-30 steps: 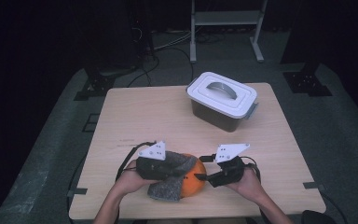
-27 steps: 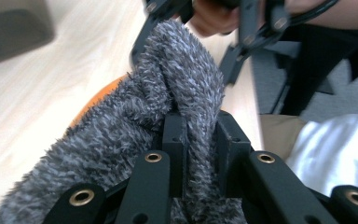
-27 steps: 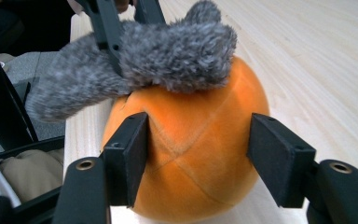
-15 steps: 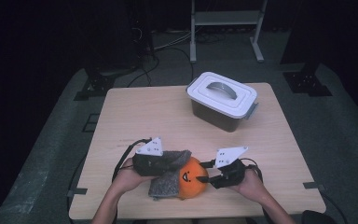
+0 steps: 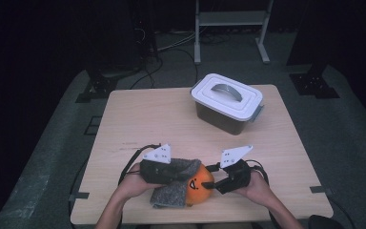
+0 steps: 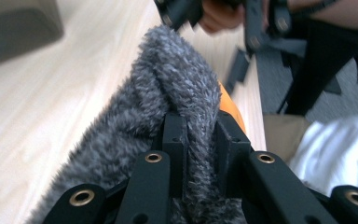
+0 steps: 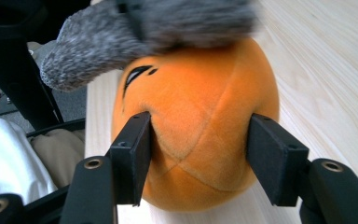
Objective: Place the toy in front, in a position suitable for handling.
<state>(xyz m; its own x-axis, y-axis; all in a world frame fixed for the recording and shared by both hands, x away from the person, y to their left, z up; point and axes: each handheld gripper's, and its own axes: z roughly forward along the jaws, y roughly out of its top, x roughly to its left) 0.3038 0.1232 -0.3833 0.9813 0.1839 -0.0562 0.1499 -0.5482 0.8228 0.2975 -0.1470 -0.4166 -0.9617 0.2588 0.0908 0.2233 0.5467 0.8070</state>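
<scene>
The left claw [image 6: 200, 140] pinches a fold of the grey fuzzy cloth [image 5: 174, 183] draped over the orange plush ball [image 5: 198, 183], whose sides the right claw [image 7: 198, 156], its jaws just reopening, grips at the tabletop's [image 5: 162, 119] near edge.

In the left gripper view, we see the grey fleece cloth [image 6: 168, 121] covering most of the orange plush ball [image 6: 228, 105] (a sliver shows); in the right gripper view its upper edge is blurred, its underside cut off below.
</scene>
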